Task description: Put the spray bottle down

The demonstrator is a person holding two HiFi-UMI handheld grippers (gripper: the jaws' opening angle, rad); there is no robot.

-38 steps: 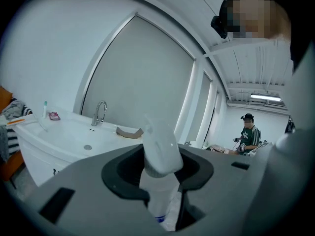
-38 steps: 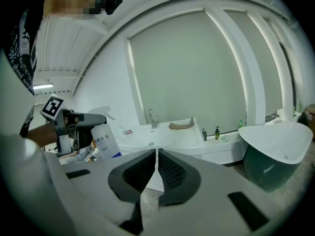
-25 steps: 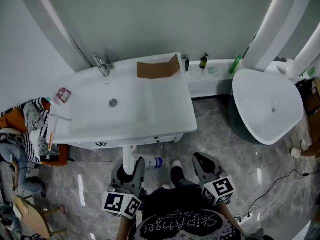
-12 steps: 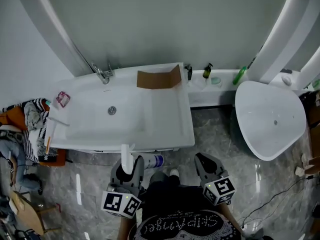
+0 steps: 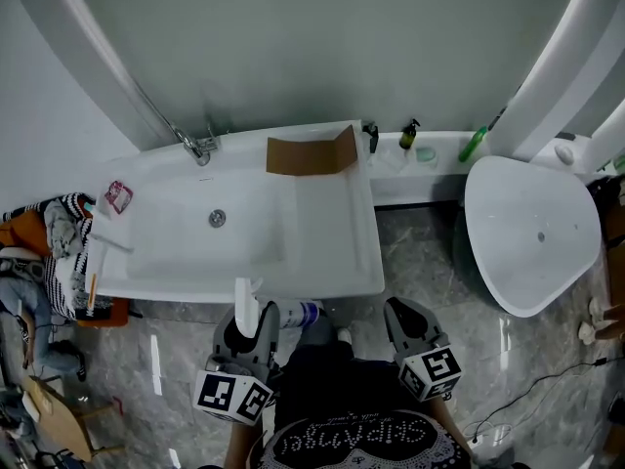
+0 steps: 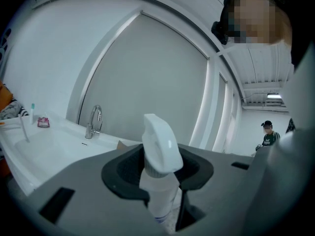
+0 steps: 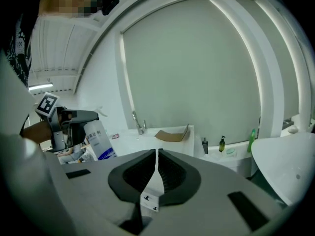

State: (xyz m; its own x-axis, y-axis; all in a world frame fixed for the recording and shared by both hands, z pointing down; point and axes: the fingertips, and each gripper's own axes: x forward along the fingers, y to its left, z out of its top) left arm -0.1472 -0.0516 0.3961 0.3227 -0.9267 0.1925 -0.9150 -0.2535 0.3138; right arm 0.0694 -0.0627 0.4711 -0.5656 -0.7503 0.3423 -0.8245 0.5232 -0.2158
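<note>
A white spray bottle [image 6: 158,171] with a white trigger head stands upright between the jaws of my left gripper [image 6: 160,173], which is shut on its neck. In the head view the left gripper [image 5: 252,322] holds the spray bottle [image 5: 252,306] just in front of the white sink counter [image 5: 322,247], its blue-labelled body [image 5: 298,314] lying back toward me. The right gripper view shows the same bottle [image 7: 99,140] off to the left. My right gripper [image 5: 405,322] hovers low at the right, jaws shut with nothing between them [image 7: 156,163].
A tap [image 5: 195,146] and a basin drain [image 5: 217,218] are on the counter, with a brown cardboard piece [image 5: 308,154] at its back. Small bottles [image 5: 410,135] line a ledge. A white tub [image 5: 532,233] stands right. Clothes [image 5: 59,237] lie left.
The head view has shifted, so the counter sits slightly lower and nearer. Both grippers stay low in front of me, the left one still holding the spray bottle.
</note>
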